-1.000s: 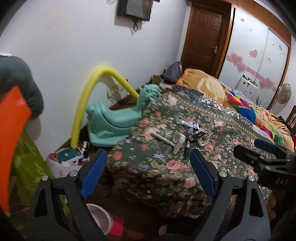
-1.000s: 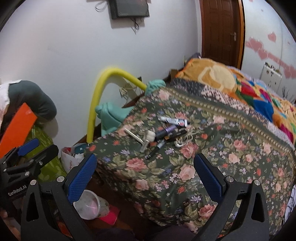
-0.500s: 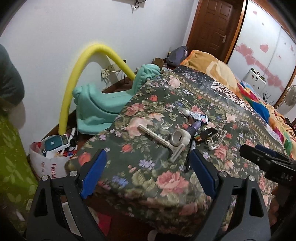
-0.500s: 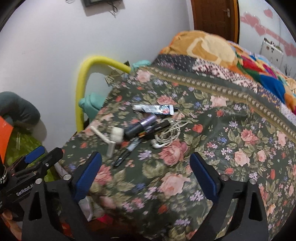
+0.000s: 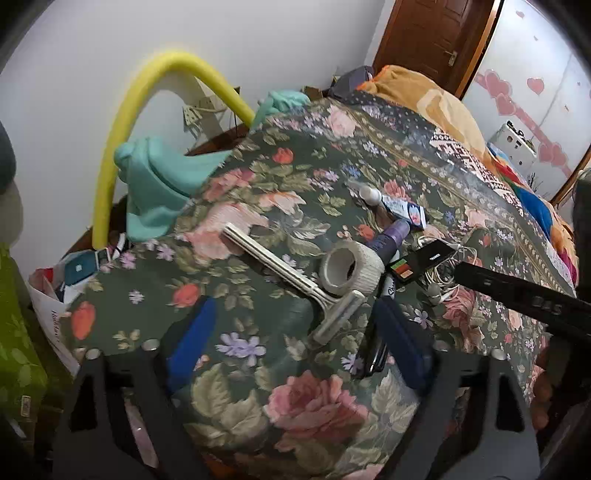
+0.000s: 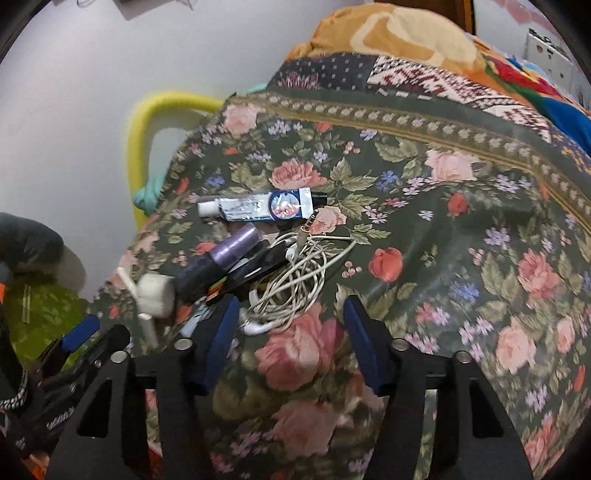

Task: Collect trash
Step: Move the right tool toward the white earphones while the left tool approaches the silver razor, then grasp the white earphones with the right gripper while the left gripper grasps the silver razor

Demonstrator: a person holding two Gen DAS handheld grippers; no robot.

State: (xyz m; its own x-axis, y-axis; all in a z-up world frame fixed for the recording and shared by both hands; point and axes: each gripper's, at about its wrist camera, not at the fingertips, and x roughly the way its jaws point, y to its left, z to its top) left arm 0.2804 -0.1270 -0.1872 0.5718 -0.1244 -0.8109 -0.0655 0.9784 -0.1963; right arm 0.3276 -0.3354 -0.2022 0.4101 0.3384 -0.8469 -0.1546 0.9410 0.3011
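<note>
A pile of small things lies on the floral blanket (image 5: 295, 406): a white razor (image 5: 280, 266), a roll of tape (image 5: 351, 267), a purple tube (image 6: 225, 254), a toothpaste tube (image 6: 262, 208), a black flat item (image 5: 428, 256) and a tangle of white earphone cable (image 6: 295, 280). My left gripper (image 5: 295, 336) hangs just over the blanket, its jaws closing, with the razor's head between the blue pads (image 5: 192, 339) but untouched. My right gripper (image 6: 291, 332) is closing too. The near end of the cable lies between its pads (image 6: 362, 343), which do not press on it.
A yellow foam arch (image 5: 122, 140) and a teal plastic seat (image 5: 155, 184) stand between the bed and the white wall. A white bag (image 5: 51, 306) of odds and ends sits on the floor at the left. A colourful quilt (image 6: 406, 33) covers the far bed.
Both grippers have come down and forward, close to the pile on the blanket. The right jaws have narrowed a lot, the left jaws a little.
</note>
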